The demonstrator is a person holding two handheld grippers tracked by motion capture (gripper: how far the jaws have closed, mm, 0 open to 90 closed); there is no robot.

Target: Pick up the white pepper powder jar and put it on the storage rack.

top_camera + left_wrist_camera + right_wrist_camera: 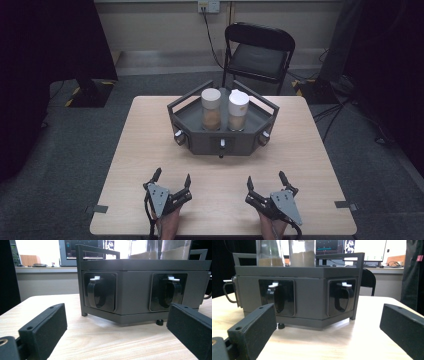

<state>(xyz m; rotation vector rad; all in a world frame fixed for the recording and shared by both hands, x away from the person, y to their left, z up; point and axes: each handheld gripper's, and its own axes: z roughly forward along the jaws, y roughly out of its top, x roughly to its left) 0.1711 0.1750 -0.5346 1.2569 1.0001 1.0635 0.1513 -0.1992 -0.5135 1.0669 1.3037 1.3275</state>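
Start of the job by the look of it: both grippers parked at the lower edge of the frame, nothing grasped. Left gripper at lower left, fingers spread wide, released, flat black foam-like pads. Centre of frame: dark grey hexagonal dispenser tray, matte, hard-edged, rail posts at the corners, standing on the pale wood-grain counter, well apart from both grippers. In it 2 clear jars touching side by side: left jar with tan granules and flat white lid, right jar with paler fill and white lid. Front faces carry recessed glossy black tap levers with white tips. Right gripper at lower right, fingers equally released. Next move, I'd judge: reach forward to a jar or lever, line up square first, the clear jar walls look slippery.
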